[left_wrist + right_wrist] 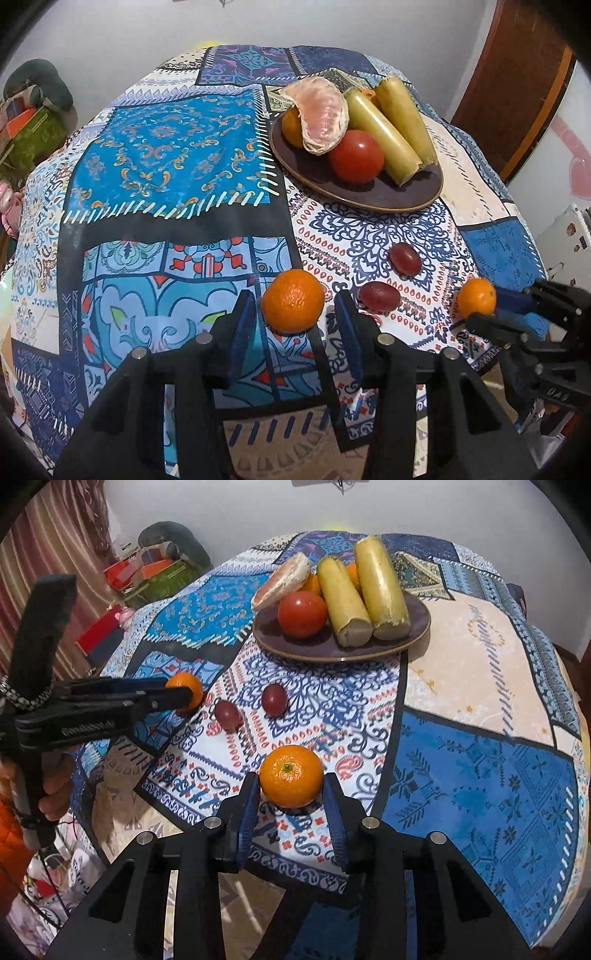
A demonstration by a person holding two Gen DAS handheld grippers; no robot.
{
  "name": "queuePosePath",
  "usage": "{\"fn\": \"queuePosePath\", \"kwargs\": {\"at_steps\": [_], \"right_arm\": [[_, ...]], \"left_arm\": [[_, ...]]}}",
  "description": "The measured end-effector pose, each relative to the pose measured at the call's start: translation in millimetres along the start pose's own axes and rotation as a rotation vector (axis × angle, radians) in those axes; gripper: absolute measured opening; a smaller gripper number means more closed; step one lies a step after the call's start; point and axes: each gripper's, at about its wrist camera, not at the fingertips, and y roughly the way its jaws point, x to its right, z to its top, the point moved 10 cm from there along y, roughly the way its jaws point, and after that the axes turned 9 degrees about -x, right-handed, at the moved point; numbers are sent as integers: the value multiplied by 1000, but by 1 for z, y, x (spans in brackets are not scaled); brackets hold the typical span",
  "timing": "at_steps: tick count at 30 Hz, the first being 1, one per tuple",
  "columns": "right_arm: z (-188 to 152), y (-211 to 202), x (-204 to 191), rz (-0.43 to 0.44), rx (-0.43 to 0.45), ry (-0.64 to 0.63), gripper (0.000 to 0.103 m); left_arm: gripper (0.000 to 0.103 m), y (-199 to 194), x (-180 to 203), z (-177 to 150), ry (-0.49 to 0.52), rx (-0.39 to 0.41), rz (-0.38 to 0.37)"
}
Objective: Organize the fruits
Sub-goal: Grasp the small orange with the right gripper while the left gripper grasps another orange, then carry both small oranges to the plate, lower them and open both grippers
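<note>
A dark plate (pixel 402 195) (pixel 417 620) holds a pomelo piece (pixel 325 114), a tomato (pixel 356 155), an orange and two yellow-green stalks (pixel 384 136). Two red grapes (pixel 406 258) (pixel 380 295) lie on the cloth. My left gripper (pixel 293 314) is open, its fingers on either side of an orange (pixel 293 301) (pixel 184 690) on the table. My right gripper (pixel 291 794) is open around a second orange (pixel 291 775) (pixel 476 297) on the table; there is a small gap to its pads.
A patchwork tablecloth (pixel 166 155) covers the round table. Boxes and a cushion (pixel 159 565) stand beyond the table's left side, and a wooden door (pixel 517 74) is at the right. The table edge is close under both grippers.
</note>
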Motion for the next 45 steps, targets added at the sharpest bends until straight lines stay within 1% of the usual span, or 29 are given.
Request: {"fn": "queuePosePath", "kwargs": {"at_steps": [1, 3, 8, 10, 16, 23, 25, 29, 31, 38, 45], "right_arm": [[2, -1, 1, -2, 3, -2, 32], [7, -2, 4, -9, 12, -4, 32], [23, -7, 14, -18, 38, 2, 32], [29, -10, 18, -19, 49, 8, 32], [45, -16, 30, -32, 81, 20, 32], [63, -21, 39, -37, 116, 24, 32], [68, -21, 42, -40, 126, 24, 32], [76, -20, 46, -46, 138, 22, 32], [79, -19, 49, -52, 141, 21, 32], [87, -7, 54, -56, 136, 14, 32], [91, 10, 55, -58, 116, -3, 32]], "left_arm": [[39, 1, 0, 0, 2, -1, -1], [36, 2, -1, 0, 5, 5, 13], [36, 1, -3, 0, 0, 7, 3], [35, -1, -4, 2, -4, 6, 10], [35, -17, 2, 18, 5, 44, 10], [35, -27, 22, 45, 27, 98, -12], [35, -24, 27, 52, 32, 96, -21], [35, -19, 41, 64, 46, 109, -63], [35, -14, 48, 70, 69, 108, -57], [35, 2, 65, 82, 100, 93, -72], [35, 19, 68, 90, 91, 76, -75]]}}
